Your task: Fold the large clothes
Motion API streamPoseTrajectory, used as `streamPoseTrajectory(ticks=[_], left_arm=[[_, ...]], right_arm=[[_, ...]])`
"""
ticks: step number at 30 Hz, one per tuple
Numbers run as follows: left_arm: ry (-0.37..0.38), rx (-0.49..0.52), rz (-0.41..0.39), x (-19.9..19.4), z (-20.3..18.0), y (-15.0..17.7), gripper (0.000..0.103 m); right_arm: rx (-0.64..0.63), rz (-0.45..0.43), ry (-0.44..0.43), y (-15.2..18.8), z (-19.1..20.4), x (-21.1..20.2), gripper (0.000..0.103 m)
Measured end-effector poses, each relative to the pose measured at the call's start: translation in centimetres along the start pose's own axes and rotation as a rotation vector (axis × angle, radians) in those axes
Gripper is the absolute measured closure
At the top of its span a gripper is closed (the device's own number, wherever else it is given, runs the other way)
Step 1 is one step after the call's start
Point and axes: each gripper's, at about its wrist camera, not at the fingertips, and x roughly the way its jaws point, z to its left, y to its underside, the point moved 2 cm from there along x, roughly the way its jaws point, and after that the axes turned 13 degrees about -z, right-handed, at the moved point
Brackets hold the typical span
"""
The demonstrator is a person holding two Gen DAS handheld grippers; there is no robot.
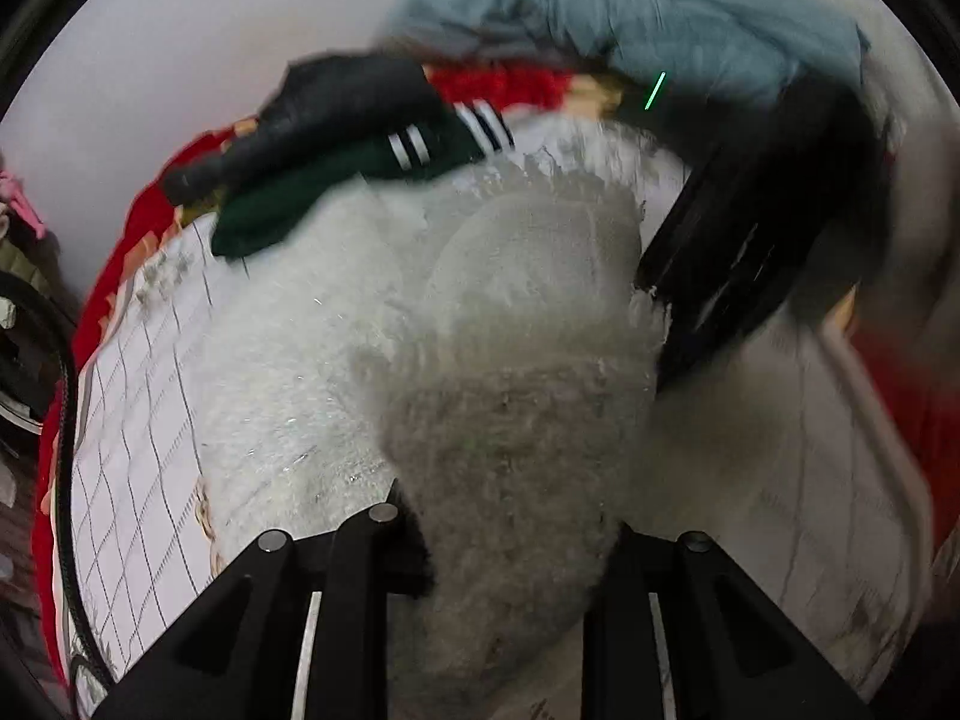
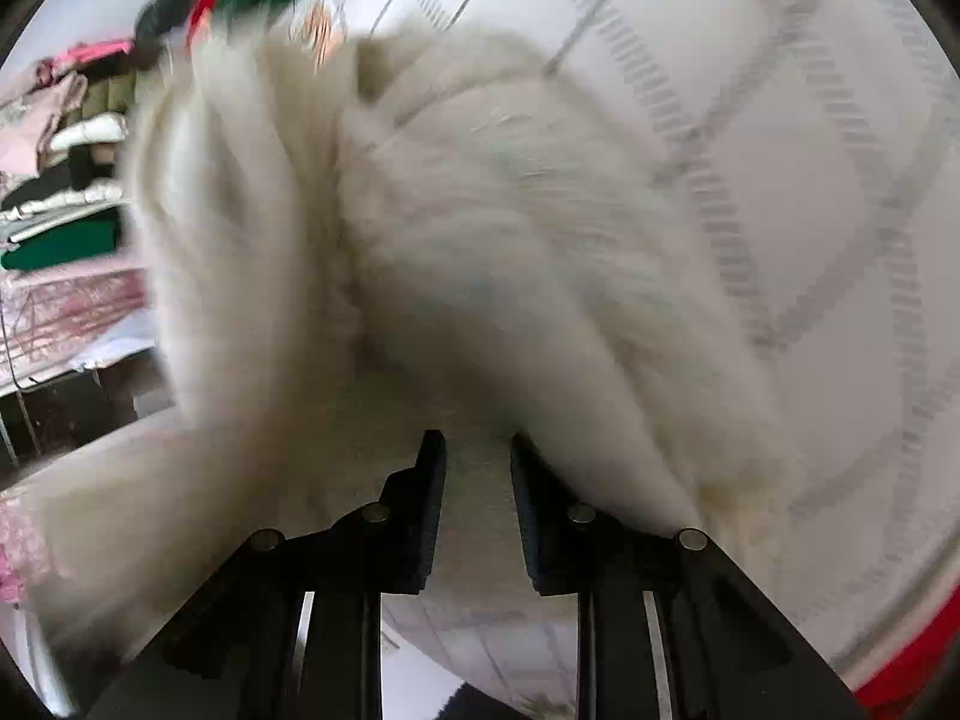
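Note:
A large white fluffy garment (image 1: 372, 324) lies on a white quilted bed cover (image 1: 138, 408). My left gripper (image 1: 510, 540) is shut on a thick bunch of the garment, which fills the gap between its fingers. In the right wrist view the same fluffy garment (image 2: 420, 228) is blurred by motion, and my right gripper (image 2: 478, 468) is shut on a fold of it. The right gripper's black body (image 1: 750, 228) shows at the right of the left wrist view, at the garment's far edge.
A dark green garment with white stripes (image 1: 360, 162) and a black one (image 1: 336, 96) lie at the far end of the bed. A grey-blue garment (image 1: 630, 18) is heaped behind. A red blanket (image 1: 138, 228) edges the bed. Stacked folded clothes (image 2: 72, 180) stand at the left.

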Motion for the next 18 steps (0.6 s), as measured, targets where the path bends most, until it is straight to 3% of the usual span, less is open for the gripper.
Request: streamPoseTrajectory(ticks=[3,7,9,10,11,15,18], left_arm=[[-0.039,0.072,0.025,-0.2,-1.1,-0.2,0.082],[-0.082,0.087,0.059,-1.5,-0.9,-0.9,0.069],[-0.096,0.081,0.051,-2.7,-0.5,-0.7,0.046],[-0.093,0.063,0.039,-3.8,-0.5,-0.8,0.023],[-0.075,0.042,0.028,-4.7,-0.6,-0.7,0.015],[-0.028,-0.032,0.068,-5.3,-1.0,0.0,0.015],[-0.044,-0.09,0.112,-5.8,-1.0,1.0,0.015]], right_arm=[[0.011,-0.033,-0.008,0.2,-1.1,-2.7,0.077],[0.009,-0.075,0.023,-0.1,-1.5,-6.2,0.071],[-0.01,-0.111,0.04,-0.7,-1.2,-7.6,0.058],[-0.021,-0.127,0.047,-0.5,-0.7,-8.2,0.058],[-0.032,-0.139,0.044,0.4,-0.1,-8.8,0.058],[-0.069,-0.164,0.009,0.7,1.9,-11.5,0.058],[-0.122,-0.168,-0.022,0.6,5.7,-11.0,0.058]])
